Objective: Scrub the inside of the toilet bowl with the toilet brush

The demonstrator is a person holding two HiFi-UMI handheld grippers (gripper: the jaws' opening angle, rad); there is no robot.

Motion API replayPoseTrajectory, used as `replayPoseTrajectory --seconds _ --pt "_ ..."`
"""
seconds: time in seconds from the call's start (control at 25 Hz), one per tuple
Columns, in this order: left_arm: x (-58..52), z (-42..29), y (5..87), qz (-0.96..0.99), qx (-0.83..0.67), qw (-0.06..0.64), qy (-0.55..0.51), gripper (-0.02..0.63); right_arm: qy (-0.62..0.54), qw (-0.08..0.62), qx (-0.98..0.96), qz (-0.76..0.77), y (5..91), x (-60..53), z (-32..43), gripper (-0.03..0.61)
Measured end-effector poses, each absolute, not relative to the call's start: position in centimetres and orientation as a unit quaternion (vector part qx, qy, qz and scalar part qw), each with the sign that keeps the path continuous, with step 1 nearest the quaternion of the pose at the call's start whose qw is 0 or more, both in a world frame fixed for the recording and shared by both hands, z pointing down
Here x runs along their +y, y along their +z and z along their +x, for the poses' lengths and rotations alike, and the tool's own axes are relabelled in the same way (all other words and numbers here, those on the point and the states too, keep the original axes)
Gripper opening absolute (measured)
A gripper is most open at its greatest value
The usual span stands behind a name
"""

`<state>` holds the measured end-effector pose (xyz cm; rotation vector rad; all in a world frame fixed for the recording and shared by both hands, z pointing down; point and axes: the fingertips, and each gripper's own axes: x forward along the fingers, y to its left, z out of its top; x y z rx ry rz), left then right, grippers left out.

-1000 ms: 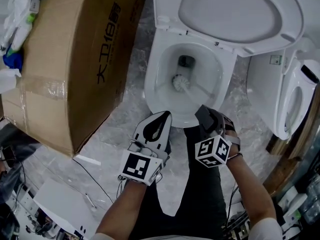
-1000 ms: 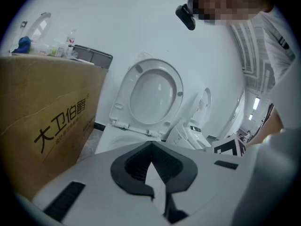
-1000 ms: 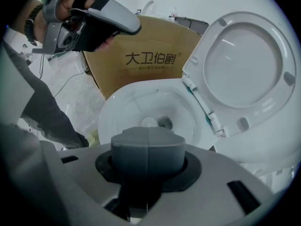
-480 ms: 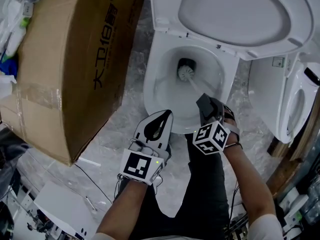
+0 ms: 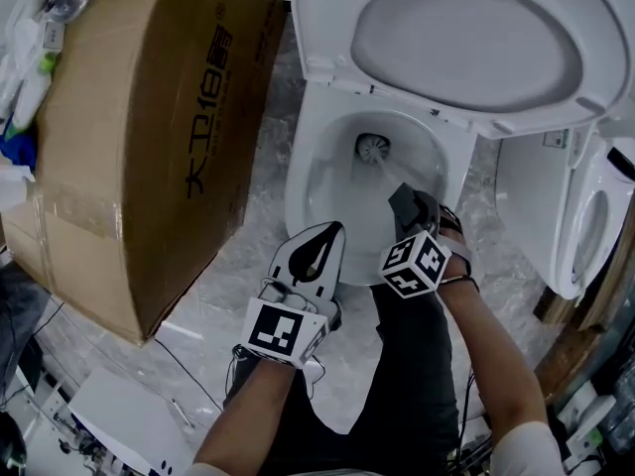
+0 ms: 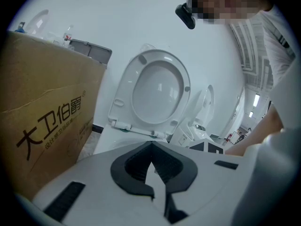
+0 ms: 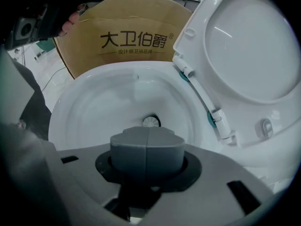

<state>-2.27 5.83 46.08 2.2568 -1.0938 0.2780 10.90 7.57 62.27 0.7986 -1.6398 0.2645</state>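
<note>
My right claw grips the brush deep in the bowl. My left claw is pinched together, empty. I think the sides are left.

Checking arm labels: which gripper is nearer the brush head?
Right. Right gripper holds the handle short of the brush head; left gripper sits farther back, at the bowl's front rim.

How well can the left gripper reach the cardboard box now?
Probably yes: the left gripper is empty, jaws together, and only floor shows between it and the cardboard box at its left.
</note>
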Motion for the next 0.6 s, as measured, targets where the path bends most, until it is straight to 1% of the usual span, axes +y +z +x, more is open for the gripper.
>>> replayPoseTrajectory --seconds 0.24,0.4,0.6 --pt "5.8 -1.8 45.2 0.853 -0.41 0.305 0.109 0.008 0.141 0.579 -0.711 0.373 61.0 7.0 11.7 0.155" --pt "6.5 -1.4 42.9 0.855 -0.405 0.305 0.111 0.008 0.174 0.559 -0.708 0.394 57.3 8.1 12.3 0.155" --pt "7.8 -1.0 38.2 0.861 -0.387 0.309 0.118 0.008 0.238 0.513 -0.709 0.421 51.3 10.2 13.3 0.155"
